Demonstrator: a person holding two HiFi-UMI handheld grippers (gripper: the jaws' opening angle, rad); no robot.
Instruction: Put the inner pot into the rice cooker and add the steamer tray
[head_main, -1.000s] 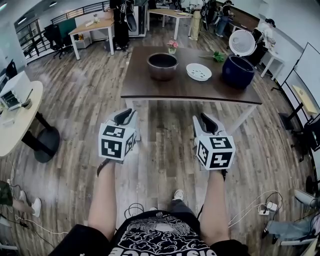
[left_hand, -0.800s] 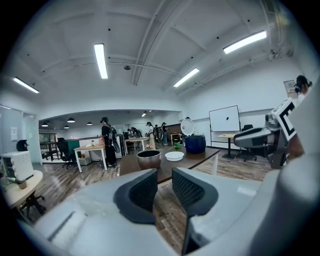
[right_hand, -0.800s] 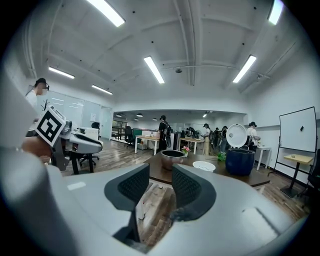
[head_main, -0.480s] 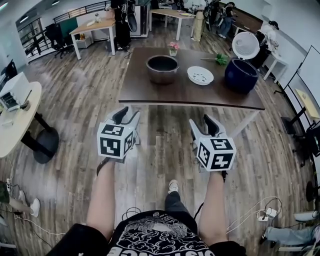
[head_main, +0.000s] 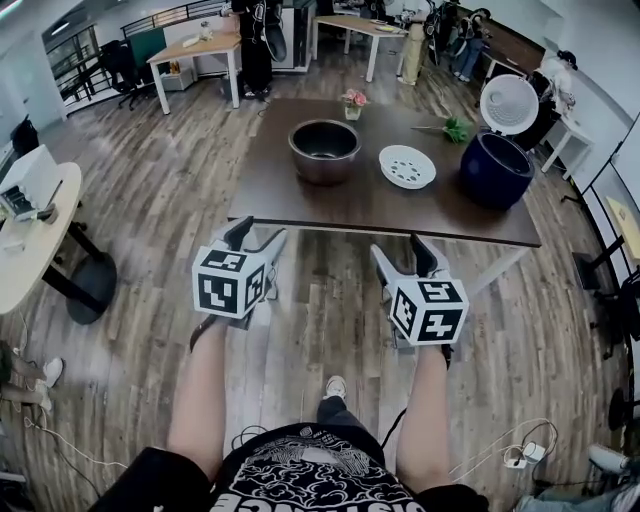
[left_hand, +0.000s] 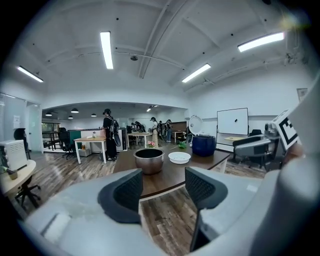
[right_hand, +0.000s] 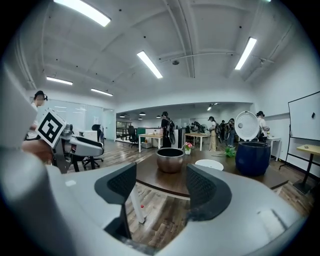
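Left gripper (head_main: 256, 238), right gripper (head_main: 400, 252): jaws of both wide apart, empty, held above the floor just short of the desk's (head_main: 300, 200) near edge. On desk: inner pot (head_main: 324, 150) left of centre; steamer tray (head_main: 407, 166) near it, mid-desk; rice cooker (head_main: 496, 168) at right end, lid raised.

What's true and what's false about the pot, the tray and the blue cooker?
1. The silver metal inner pot, the white round steamer tray and the dark blue rice cooker all stand on the dark brown table. True.
2. The steamer tray is inside the rice cooker. False: it lies on the table between pot and cooker.
3. The rice cooker's white lid is open. True.
4. The left claw is shut on the inner pot. False: it is open and empty, like the right claw.
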